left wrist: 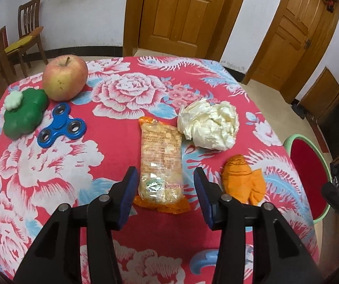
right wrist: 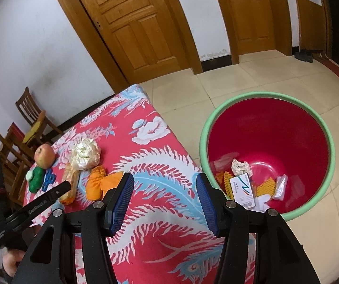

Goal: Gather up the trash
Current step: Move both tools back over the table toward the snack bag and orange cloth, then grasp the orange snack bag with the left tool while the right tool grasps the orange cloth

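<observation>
An orange-edged snack wrapper (left wrist: 161, 163) lies on the red flowered tablecloth (left wrist: 127, 90). My left gripper (left wrist: 166, 184) is open, its fingers either side of the wrapper's near end, just above it. A crumpled white paper ball (left wrist: 208, 124) and an orange crumpled wrapper (left wrist: 243, 177) lie to the right. My right gripper (right wrist: 164, 198) is open and empty over the table's right edge, beside the red bin (right wrist: 267, 151) with a green rim, which holds several pieces of trash. The wrapper (right wrist: 71, 183), paper ball (right wrist: 84, 153) and orange wrapper (right wrist: 98, 184) also show in the right wrist view.
An apple (left wrist: 65, 78), a green toy (left wrist: 25, 113) with a white flower and a blue fidget spinner (left wrist: 61, 125) lie at the table's far left. Wooden chairs (left wrist: 27, 30) stand behind. The bin (left wrist: 309, 172) stands on the tiled floor right of the table. Wooden doors are behind.
</observation>
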The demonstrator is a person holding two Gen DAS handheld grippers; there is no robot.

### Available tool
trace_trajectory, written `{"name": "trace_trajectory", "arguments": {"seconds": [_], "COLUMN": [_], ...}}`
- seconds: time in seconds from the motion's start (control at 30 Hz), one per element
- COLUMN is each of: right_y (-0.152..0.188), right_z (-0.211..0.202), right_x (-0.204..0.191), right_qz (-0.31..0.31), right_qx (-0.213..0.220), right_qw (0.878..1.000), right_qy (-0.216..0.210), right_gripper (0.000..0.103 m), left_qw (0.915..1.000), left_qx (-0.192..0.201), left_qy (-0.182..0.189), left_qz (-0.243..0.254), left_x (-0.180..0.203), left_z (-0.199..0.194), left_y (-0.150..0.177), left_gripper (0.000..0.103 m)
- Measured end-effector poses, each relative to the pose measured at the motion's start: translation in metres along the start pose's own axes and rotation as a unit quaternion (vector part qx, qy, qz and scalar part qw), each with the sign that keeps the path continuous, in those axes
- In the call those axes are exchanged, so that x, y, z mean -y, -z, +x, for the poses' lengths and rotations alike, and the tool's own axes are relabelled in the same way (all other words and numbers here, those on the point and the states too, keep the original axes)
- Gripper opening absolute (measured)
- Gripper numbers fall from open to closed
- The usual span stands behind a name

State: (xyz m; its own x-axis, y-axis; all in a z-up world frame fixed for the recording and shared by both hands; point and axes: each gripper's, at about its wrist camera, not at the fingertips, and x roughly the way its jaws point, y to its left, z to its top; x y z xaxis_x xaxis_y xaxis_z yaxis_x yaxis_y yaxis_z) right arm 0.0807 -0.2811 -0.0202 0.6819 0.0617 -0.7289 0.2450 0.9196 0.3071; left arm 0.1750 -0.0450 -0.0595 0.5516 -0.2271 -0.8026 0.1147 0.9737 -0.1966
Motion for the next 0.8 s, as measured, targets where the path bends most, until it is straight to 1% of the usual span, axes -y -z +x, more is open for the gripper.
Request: {"name": "trace_trajectory", "arguments": {"seconds": [0.2, 0.47, 0.5, 0.53, 0.57, 0.8], "right_y": [0.0, 0.001, 0.001, 0.001, 0.001, 0.001], "right_z": [0.007, 0.015, 0.016, 0.016, 0.017, 0.023], "right_x": [-0.005, -0.014, -0.016, -0.018, -0.02, -0.038], "right_qz": [-0.004, -0.014, -0.017, -0.02, -0.022, -0.04], "right_qx": [-0.009, -0.018, -0.019, -0.019, -0.02, -0.027], "right_qw": [1.0, 1.0, 1.0, 1.0, 1.0, 0.999], "right_qy": [0.001, 0.001, 0.0, 0.0, -0.001, -0.015], "right_gripper": [0.056, 0.056, 0.056, 0.056, 0.056, 0.056], "left_qw": [0.9999, 1.0, 1.0, 0.9999, 0.9999, 0.9992], "left_qx": [-0.011, 0.002, 0.003, 0.005, 0.005, 0.023], "left_qy": [0.001, 0.007, 0.008, 0.01, 0.012, 0.02], "left_qz": [-0.009, -0.006, -0.005, -0.005, -0.006, -0.024], "left_x": [-0.004, -0.006, -0.007, -0.007, -0.008, -0.018], "left_z": [0.013, 0.015, 0.015, 0.015, 0.015, 0.0], "left_y": [0.0, -0.002, -0.002, -0.002, -0.001, 0.002], "left_gripper": [0.049, 0.049, 0.047, 0.041, 0.039, 0.038]}}
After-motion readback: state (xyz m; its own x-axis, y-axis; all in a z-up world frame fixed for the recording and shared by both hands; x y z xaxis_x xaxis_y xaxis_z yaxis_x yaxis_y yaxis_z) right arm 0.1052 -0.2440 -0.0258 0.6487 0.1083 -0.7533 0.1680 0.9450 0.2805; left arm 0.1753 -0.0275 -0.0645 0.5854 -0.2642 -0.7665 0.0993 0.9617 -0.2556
